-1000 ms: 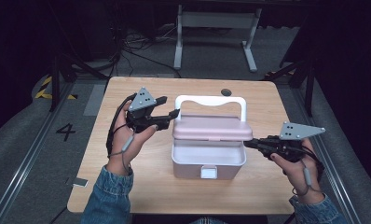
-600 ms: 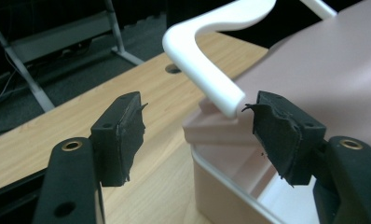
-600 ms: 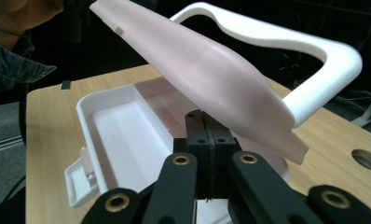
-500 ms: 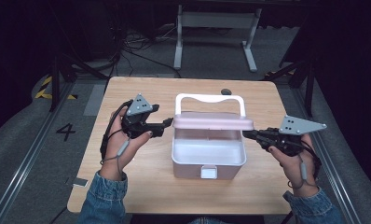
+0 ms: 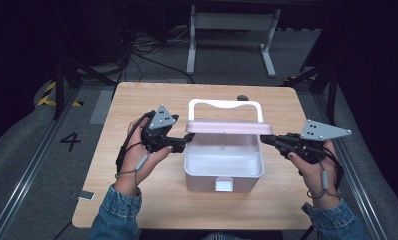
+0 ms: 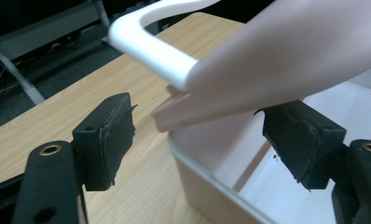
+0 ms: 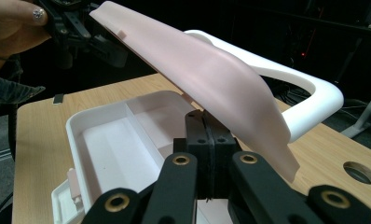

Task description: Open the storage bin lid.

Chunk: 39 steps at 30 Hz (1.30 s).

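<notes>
A white box (image 5: 224,175) stands mid-table with its pink lid (image 5: 227,127) tilted up and its white handle (image 5: 224,103) upright behind. My left gripper (image 5: 184,141) is at the lid's left end. In the left gripper view it (image 6: 197,135) is open, with the lid's corner (image 6: 286,60) between its wide jaws above the box rim (image 6: 207,163). My right gripper (image 5: 267,140) is at the lid's right end. In the right gripper view it (image 7: 206,135) is shut on nothing, tucked under the lid's edge (image 7: 207,70). The divided inside of the box (image 7: 109,140) is bare.
The box's front latch (image 5: 224,185) hangs open toward the near edge. A round hole (image 5: 242,97) sits in the wooden table (image 5: 137,200) behind the handle. A metal stand (image 5: 232,30) and cables lie on the floor beyond. A small tag (image 5: 85,195) lies at the near left corner.
The pink lid has swung up from lying on the box to a raised tilt, baring the inside. Both grippers stayed at its ends and rose a little with it.
</notes>
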Tool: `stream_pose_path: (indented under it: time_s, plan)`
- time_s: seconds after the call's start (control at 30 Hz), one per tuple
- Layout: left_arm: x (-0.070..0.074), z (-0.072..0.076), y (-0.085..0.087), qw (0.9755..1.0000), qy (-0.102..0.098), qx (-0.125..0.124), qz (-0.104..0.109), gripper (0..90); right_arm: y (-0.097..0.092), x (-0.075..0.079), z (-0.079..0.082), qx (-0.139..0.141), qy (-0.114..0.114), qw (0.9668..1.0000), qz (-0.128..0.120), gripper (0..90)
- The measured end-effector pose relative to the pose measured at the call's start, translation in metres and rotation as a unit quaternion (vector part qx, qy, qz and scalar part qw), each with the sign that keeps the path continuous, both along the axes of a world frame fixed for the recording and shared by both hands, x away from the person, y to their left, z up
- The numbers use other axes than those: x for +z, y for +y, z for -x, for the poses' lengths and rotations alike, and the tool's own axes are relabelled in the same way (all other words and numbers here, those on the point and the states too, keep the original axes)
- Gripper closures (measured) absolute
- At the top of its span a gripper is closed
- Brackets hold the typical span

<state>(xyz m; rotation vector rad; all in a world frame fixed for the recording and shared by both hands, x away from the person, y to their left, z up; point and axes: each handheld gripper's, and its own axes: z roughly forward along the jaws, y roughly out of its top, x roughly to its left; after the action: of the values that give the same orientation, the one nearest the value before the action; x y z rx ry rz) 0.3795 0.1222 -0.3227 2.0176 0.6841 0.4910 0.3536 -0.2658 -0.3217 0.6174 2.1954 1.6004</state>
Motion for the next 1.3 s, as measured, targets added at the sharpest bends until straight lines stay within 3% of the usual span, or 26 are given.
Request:
stream_pose_path:
  time_s: [0.1,0.17,0.3,0.7,0.77,0.9,1.3]
  plan:
    - [0.0,0.0,-0.007,0.9999,-0.01,-0.001,0.003,25.3,-0.001,0.0,0.0,-0.001,0.002,1.0,-0.003,90.0]
    - [0.002,-0.001,-0.011,0.9995,-0.03,-0.001,0.012,25.3,-0.001,0.0,-0.001,-0.002,0.001,1.0,-0.006,90.0]
    - [0.004,-0.002,-0.018,0.9988,-0.041,-0.005,0.026,25.9,-0.001,0.001,-0.003,-0.004,0.002,1.0,-0.008,90.0]
    - [0.006,-0.013,-0.021,0.9979,-0.045,0.017,0.043,27.4,-0.006,0.005,-0.012,-0.016,0.005,0.9997,-0.017,90.0]
    - [0.005,-0.016,-0.02,0.9975,-0.047,0.025,0.046,27.3,-0.007,0.006,-0.014,-0.02,0.002,0.9996,-0.018,90.0]
    - [0.0,-0.021,-0.017,0.9973,-0.032,0.034,0.057,27.4,-0.007,0.01,-0.017,-0.028,-0.008,0.9995,-0.012,90.0]
    - [0.0,-0.025,-0.017,0.9958,-0.031,0.047,0.072,27.8,-0.003,0.014,-0.025,-0.044,-0.02,0.9988,-0.009,90.0]
